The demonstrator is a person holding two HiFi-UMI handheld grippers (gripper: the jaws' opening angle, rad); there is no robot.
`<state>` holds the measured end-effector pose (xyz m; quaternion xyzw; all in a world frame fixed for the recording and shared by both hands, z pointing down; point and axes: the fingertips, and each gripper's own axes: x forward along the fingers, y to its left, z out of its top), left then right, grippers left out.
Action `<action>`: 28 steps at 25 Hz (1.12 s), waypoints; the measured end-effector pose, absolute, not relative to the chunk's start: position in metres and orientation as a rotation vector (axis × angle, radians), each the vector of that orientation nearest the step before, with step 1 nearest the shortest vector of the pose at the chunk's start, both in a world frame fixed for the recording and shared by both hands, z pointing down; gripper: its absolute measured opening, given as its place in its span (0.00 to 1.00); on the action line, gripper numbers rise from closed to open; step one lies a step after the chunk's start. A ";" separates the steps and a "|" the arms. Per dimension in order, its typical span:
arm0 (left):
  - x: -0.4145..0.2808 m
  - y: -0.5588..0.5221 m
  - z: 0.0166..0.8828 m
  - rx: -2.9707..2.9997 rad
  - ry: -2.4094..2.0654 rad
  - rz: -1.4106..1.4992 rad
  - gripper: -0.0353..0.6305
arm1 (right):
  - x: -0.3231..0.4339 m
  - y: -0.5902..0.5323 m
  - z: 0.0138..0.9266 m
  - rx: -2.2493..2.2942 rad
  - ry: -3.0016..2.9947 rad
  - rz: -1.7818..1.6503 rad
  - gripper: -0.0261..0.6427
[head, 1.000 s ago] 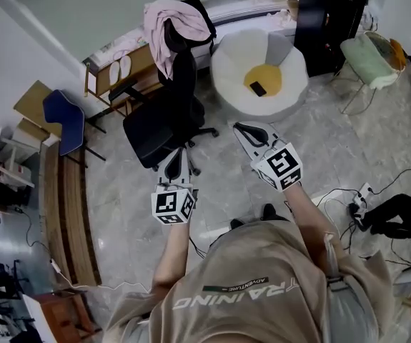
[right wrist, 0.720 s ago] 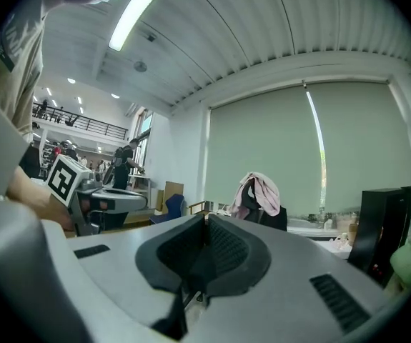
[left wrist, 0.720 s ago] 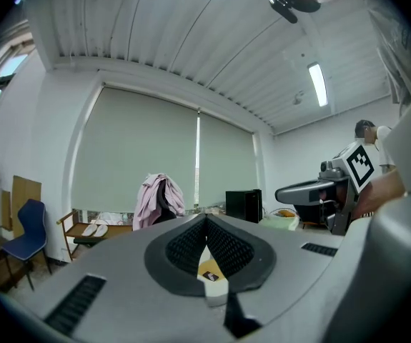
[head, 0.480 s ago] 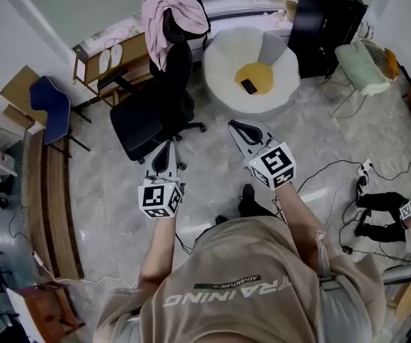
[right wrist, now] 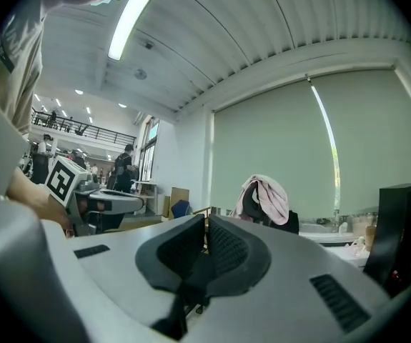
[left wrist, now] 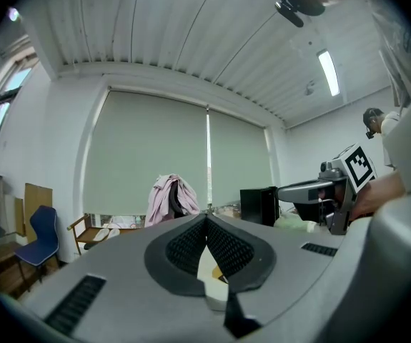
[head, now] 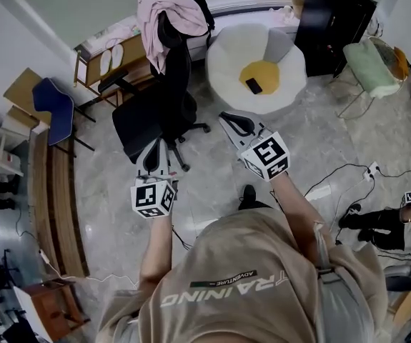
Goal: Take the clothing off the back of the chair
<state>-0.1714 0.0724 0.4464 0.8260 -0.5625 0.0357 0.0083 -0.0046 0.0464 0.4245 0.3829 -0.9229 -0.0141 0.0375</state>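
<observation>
grey floor [head: 319, 134] is occupied by a black office chair [head: 155, 113], over whose back pink clothing [head: 164, 13] is draped; well short of it, the left tool [head: 153, 147] and right tool [head: 228, 121] are held level, each with jaws closed on nothing

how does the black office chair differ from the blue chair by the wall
The black office chair has pink clothing draped over its back; the blue chair has a bare back. The black office chair stands on a spreading star base out on the open floor; the blue chair has thin straight legs and sits close to the wall. Both stand upright with nobody sitting in them.
</observation>
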 end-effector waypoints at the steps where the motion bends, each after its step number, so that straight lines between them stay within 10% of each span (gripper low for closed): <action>1: -0.168 0.065 0.446 2.578 -1.765 0.110 0.07 | -0.001 0.039 0.424 1.171 -2.834 -0.045 0.10; 28: -0.091 -0.059 0.466 2.490 -1.814 0.201 0.07 | 0.075 -0.100 0.472 1.087 -2.860 0.111 0.10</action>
